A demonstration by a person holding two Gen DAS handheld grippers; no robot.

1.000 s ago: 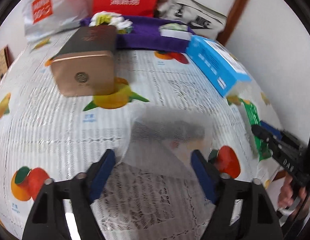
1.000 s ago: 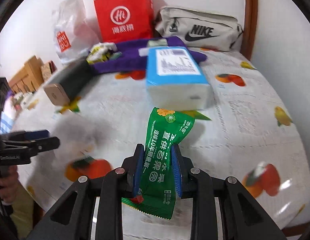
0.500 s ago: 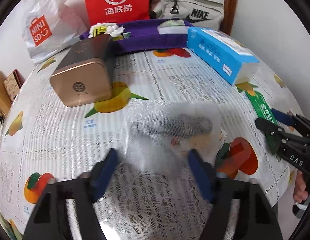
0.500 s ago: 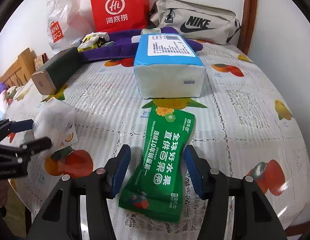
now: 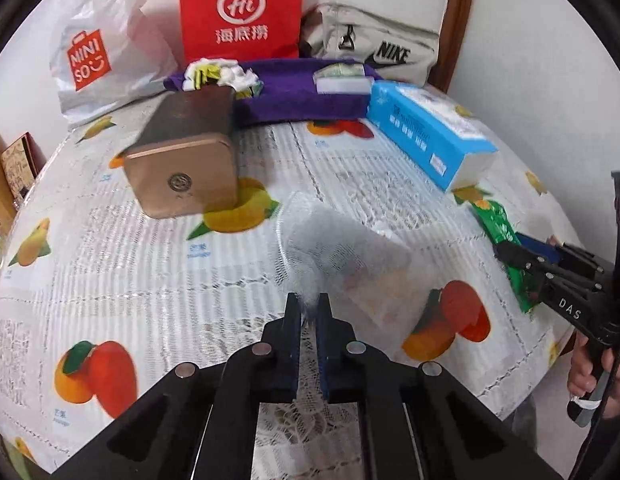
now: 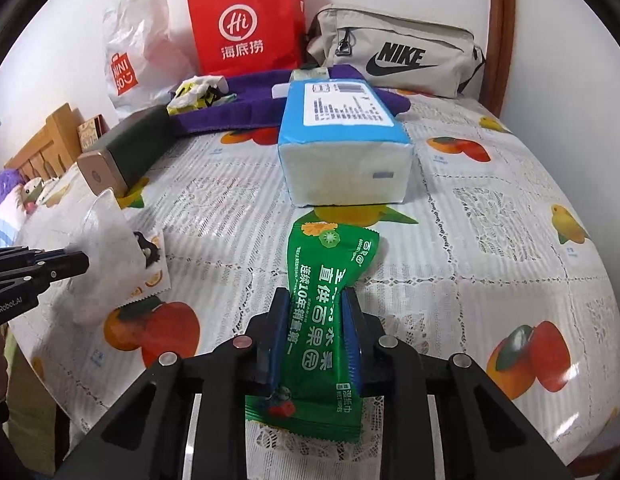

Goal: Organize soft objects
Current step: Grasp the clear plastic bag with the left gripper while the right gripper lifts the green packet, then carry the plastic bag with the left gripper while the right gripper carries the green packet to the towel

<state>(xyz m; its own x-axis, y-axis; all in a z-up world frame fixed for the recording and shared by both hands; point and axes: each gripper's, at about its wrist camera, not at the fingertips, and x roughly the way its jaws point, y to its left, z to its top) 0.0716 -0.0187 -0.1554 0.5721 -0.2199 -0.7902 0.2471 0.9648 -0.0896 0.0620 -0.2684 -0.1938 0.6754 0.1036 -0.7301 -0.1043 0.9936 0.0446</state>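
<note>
Right wrist view: my right claw (image 6: 315, 330) has just clenched on the green wipes pack (image 6: 324, 320), mid-body, tissue box (image 6: 342, 148) ahead. It crumples, light and slippery. Left claw (image 5: 309, 312) pinches the flimsy white sachet (image 5: 342, 256) by its near edge.

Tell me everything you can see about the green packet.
The green packet is a soft, glossy plastic pack of wet wipes with white Chinese print and fruit pictures at both ends. It lies lengthwise on the fruit-patterned tablecloth, in front of the blue tissue pack. The right gripper is closed on its middle, pinching it narrow.
</note>
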